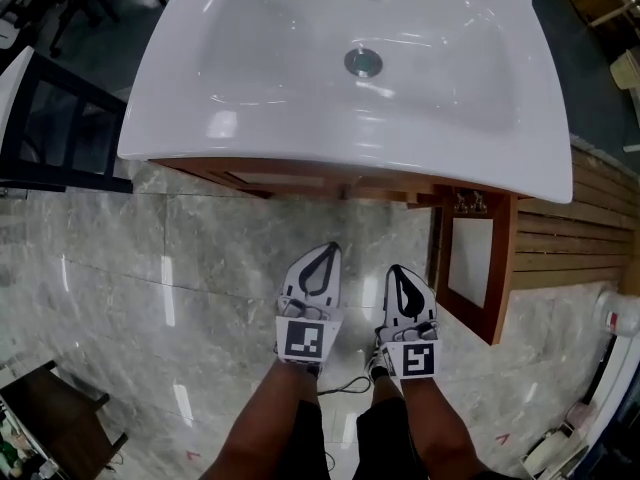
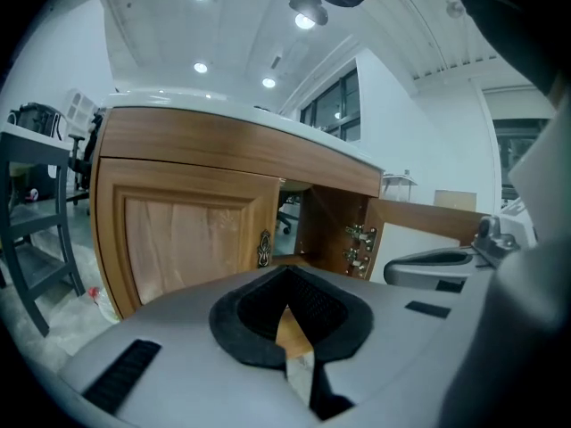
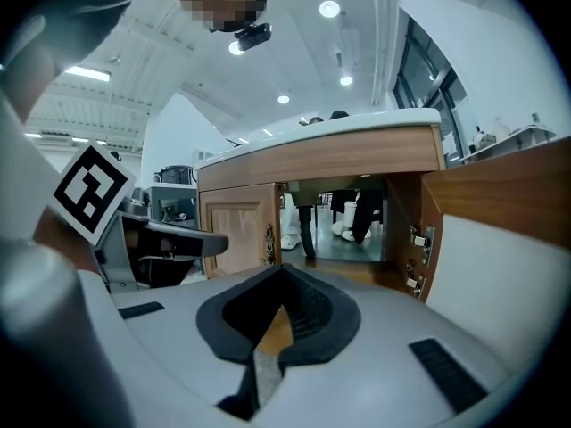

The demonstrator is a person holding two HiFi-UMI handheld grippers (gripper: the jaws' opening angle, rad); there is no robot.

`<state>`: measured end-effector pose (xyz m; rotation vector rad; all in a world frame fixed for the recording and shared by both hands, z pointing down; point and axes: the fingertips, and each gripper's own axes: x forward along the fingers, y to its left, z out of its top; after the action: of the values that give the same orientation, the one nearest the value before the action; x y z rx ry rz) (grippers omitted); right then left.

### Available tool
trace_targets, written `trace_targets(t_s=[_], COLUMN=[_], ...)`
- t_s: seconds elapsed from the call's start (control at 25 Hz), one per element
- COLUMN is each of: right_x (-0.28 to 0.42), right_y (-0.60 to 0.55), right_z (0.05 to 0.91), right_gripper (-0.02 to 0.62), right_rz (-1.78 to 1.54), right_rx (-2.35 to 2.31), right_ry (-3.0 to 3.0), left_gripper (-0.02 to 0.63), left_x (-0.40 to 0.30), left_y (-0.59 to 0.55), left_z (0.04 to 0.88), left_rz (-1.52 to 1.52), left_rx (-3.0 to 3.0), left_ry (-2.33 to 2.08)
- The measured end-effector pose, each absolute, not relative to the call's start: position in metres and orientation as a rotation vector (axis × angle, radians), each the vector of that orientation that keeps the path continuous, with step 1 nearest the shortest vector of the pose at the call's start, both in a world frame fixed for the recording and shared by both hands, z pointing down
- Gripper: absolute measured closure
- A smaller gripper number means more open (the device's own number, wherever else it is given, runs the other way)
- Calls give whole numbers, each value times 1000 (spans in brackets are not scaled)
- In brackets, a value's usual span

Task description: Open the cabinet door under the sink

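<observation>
Cabinet door under the white sink stands swung wide open; both grippers sit low before it.
The left gripper has its jaws pressed together on nothing; the right gripper, just beside it, is likewise closed and empty; the open door juts toward the floor side, hinges showing; the left-hand door is closed.

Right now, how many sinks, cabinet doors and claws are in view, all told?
Sink: 1
Cabinet doors: 2, a closed door and an open door
Claws: 2, the left claw and the right claw, both shut and empty
Total: 5
</observation>
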<state>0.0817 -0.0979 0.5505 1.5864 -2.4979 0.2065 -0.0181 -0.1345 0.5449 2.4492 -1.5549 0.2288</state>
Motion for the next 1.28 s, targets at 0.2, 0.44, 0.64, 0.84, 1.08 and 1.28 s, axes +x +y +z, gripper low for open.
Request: trace_targets(t_s=[0.2,0.44,0.64,0.84,1.08,1.28], right_x=[79,62,43,19,-7,-28], right_y=[-114,-136,-162,-188,-220,-233], right_z=[552,553,545,543,540,547], right_gripper=[571,569,449,372,290,267], right_rz=[238,210,171,179,150,135], right_rx=[1600,1500,1406,1276,1119,963], right_ry=[-2530,-2628,-2710,-2782,-2861,-2866], left_gripper=[595,595,595,595,595,595], left_x=[-11,-15,-22,-28,-39,-54], left_y=[-150,-152,-154,-150,-146,-144], left_z=[556,563,563,572,571,571], left_rz=[209,228,214,246,236,242], left_rx=[2422,2403,2389,2386,2371,2359], left_ry=[-1559,-1562,-1571,-1567,-1575,-1590])
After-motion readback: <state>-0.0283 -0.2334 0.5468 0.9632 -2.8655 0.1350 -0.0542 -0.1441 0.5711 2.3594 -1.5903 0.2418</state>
